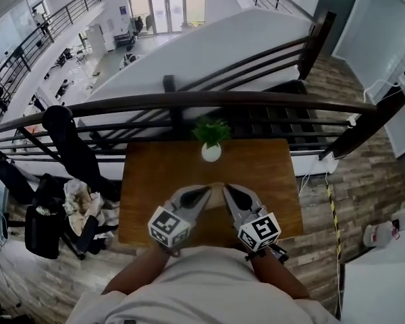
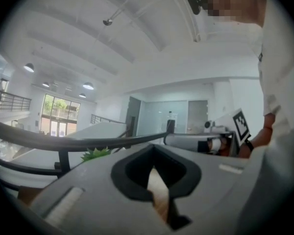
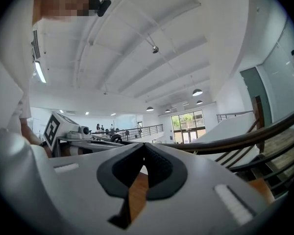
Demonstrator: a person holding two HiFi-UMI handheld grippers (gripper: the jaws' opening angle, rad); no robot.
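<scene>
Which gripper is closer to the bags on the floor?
Left. The left gripper is over the table, on the side toward the bags; the right gripper is beside it, farther off.

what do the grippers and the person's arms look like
The left gripper and the right gripper both have pale grey, tapering shells, with black padding lining the jaws. Each carries a white cube printed with black square markers at its rear. The person wears a light short-sleeved shirt, and the forearms are bare.
</scene>
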